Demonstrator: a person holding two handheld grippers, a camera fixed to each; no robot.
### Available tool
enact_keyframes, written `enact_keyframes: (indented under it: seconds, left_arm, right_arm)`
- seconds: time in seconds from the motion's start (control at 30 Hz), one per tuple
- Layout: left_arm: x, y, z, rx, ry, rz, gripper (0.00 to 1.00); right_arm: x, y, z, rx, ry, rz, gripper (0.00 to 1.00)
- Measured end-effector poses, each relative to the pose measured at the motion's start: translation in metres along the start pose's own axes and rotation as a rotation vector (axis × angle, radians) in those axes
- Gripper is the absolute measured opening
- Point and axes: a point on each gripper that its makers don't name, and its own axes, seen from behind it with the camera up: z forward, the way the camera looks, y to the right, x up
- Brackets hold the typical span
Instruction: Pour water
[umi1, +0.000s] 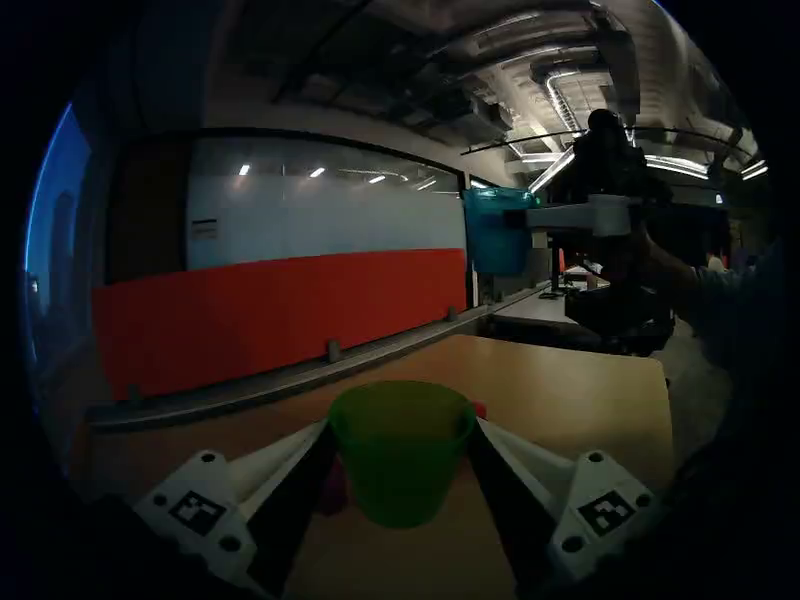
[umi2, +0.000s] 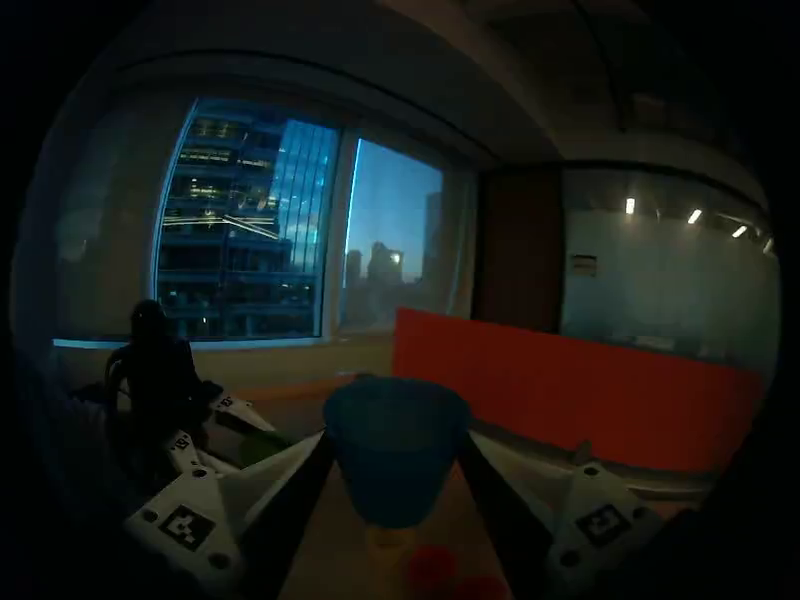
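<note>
1. Green plastic first: the green cup (umi1: 402, 455) sits between the fingers of your left gripper (umi1: 401, 432), the jaws pinching it from both sides. It stands upright, long axis vertical, open mouth up, over the wooden worktop (umi1: 570, 390). Whether its base touches the wood, you cannot tell.
2. In the right gripper view, your right gripper (umi2: 397, 440) has the blue cup (umi2: 397, 455) in the same way, jaws pressed on its two flanks. It is upright, rim towards the ceiling and the narrower base down.
3. The left gripper view adds a side look at your right gripper, up at the right with your hand (umi1: 640, 265) around it. The blue cup reads as teal there, raised above the worktop and well apart from the green cup. An orange panel (umi1: 280, 310) runs along the far edge.
4. The right gripper view adds a window (umi2: 250, 220) with lit buildings, your left gripper low at the left, and blurred red and yellow things (umi2: 430, 565) beneath the blue cup.
</note>
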Motion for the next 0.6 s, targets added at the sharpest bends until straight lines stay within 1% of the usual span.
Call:
enact_keyframes:
  seconds: [0.37, 0.6]
  left_arm:
    - [-0.009, 0.002, 0.003, -0.012, -0.032, -0.004, 0.86]
    - [-0.021, 0.005, 0.009, -0.027, -0.070, -0.002, 0.86]
  right_arm:
    - [-0.027, 0.003, -0.008, 0.002, -0.024, 0.005, 0.89]
    - [-0.049, 0.005, -0.009, 0.019, -0.065, 0.011, 0.89]
